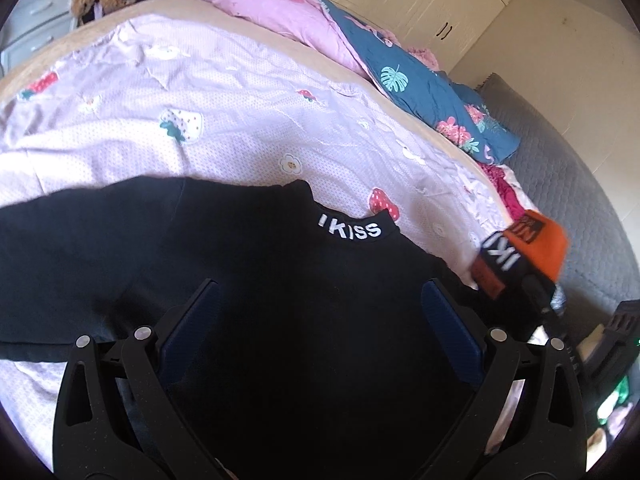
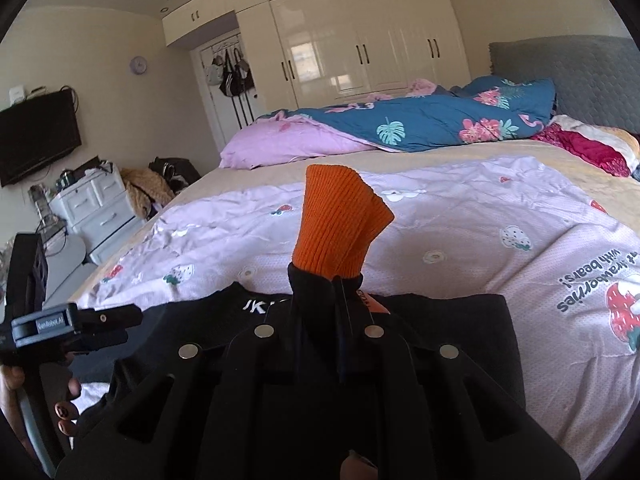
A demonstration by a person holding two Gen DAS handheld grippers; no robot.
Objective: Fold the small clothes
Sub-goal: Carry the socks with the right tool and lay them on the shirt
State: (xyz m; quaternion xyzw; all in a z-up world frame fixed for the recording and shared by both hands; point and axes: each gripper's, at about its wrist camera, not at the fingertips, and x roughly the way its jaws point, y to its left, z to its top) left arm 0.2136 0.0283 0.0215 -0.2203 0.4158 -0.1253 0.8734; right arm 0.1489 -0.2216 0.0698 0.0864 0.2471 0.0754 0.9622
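Note:
A black top with a white "IKISS" collar [image 1: 280, 300] lies flat on the pink strawberry sheet [image 1: 180, 92]. My left gripper [image 1: 320, 312] is open just above its chest, blue pads spread wide, holding nothing. My right gripper [image 2: 320, 312] is shut on the black sleeve just behind its orange cuff [image 2: 340, 216] and lifts it so the cuff stands upright. The same cuff [image 1: 540, 240] shows at the right in the left wrist view. The black top [image 2: 440, 320] also shows under the right gripper.
A blue floral duvet [image 2: 420, 120] and pink quilt [image 2: 288, 140] are bunched at the far side of the bed. A grey headboard [image 2: 580, 76] is at right. White drawers [image 2: 96, 208] and a TV [image 2: 36, 136] stand left of the bed.

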